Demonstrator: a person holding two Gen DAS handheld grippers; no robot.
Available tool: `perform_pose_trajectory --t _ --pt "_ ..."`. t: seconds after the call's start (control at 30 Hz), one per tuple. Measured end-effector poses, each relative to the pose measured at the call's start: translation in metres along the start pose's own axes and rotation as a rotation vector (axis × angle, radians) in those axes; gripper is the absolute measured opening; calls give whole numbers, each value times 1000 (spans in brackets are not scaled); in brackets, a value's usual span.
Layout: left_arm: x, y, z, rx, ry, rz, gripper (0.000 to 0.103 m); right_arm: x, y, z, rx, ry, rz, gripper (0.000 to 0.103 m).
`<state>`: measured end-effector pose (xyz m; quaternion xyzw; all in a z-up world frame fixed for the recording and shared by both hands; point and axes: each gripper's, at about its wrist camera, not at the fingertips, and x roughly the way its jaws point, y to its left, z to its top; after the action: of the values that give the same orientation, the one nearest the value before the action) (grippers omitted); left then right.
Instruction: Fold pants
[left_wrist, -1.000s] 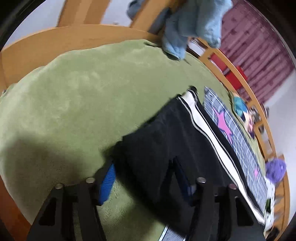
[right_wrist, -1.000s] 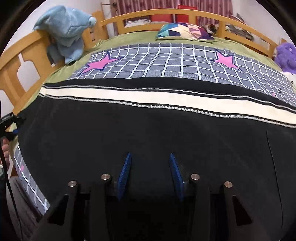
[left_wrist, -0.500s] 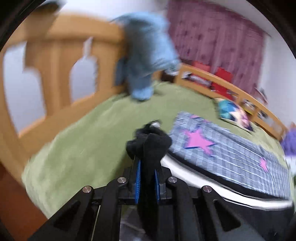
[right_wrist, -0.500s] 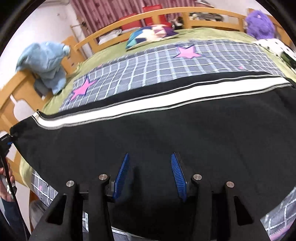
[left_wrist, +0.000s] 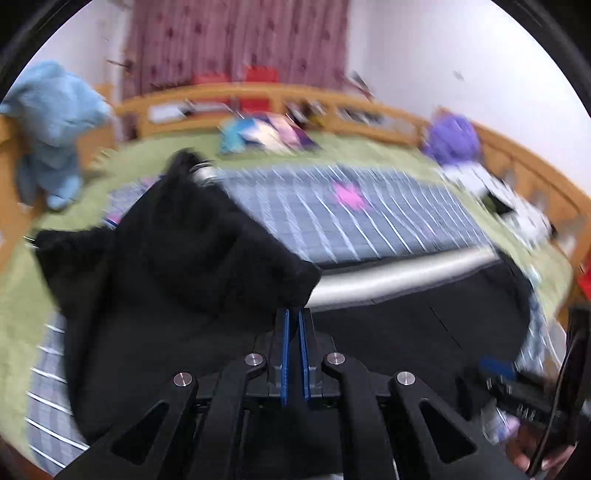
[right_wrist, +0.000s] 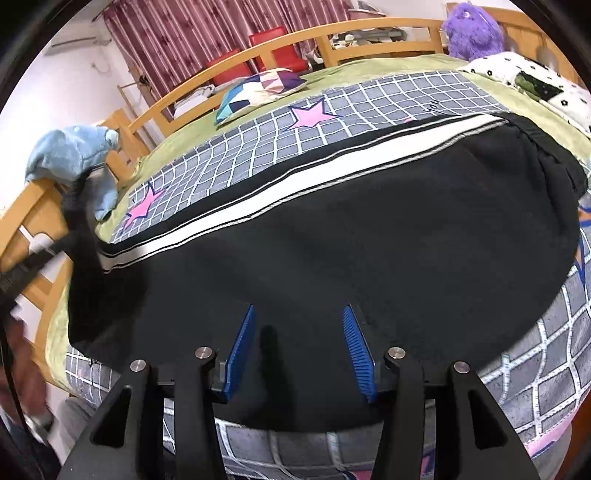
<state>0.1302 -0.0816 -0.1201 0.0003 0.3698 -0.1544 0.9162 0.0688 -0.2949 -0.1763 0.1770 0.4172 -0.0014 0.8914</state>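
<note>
Black pants (right_wrist: 369, 236) with a white side stripe (right_wrist: 295, 192) lie spread across the bed. My left gripper (left_wrist: 293, 321) is shut on one end of the pants (left_wrist: 177, 266) and holds that end lifted above the bed; the view is blurred. The lifted end shows at the left of the right wrist view (right_wrist: 79, 206). My right gripper (right_wrist: 299, 314) is open, its blue pads (right_wrist: 242, 347) hovering over the near edge of the pants, holding nothing.
A grey checked blanket with pink stars (right_wrist: 306, 114) covers the green sheet (right_wrist: 177, 140). A blue plush (right_wrist: 74, 155) hangs on the wooden rail at left. A patterned pillow (right_wrist: 258, 88), purple plush (right_wrist: 472, 29) and spotted cloth (right_wrist: 532, 77) lie at the back.
My left gripper closed on the pants' end, lifted it and swung it rightward over the bed. My right gripper stayed open and drew back a little toward the near edge.
</note>
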Motion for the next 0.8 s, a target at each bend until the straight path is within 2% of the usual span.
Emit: perform_pose_trajectory --t 0.13,0.2,0.23,0.27,0.33,0.47,0.6,0.7,0.8 --pt "24 -28 -26 0 142 -28 11 -7 -16 -2 21 -16 1 52" --pt "21 -30 -32 -3 164 -47 18 -10 -20 -2 28 -21 3 52" --pt "14 -27 -34 -3 158 -46 31 -11 -21 -3 27 -22 6 52" --pt "7 -24 -33 -5 138 -37 49 -11 -21 -3 25 -23 9 53" --pt "-5 -10 -28 -21 87 -20 62 -11 -18 -3 19 -24 13 53" --pt "-25 31 -14 -68 12 53 62 -8 -6 -5 6 -13 43 53" --pt "-21 97 4 -142 -13 226 62 -2 13 -7 -28 2 68 54" --pt "-13 139 14 -226 -25 256 62 1 24 -8 -54 7 77 55" --pt "-1 163 22 -269 -39 291 62 1 33 -9 -75 2 71 56"
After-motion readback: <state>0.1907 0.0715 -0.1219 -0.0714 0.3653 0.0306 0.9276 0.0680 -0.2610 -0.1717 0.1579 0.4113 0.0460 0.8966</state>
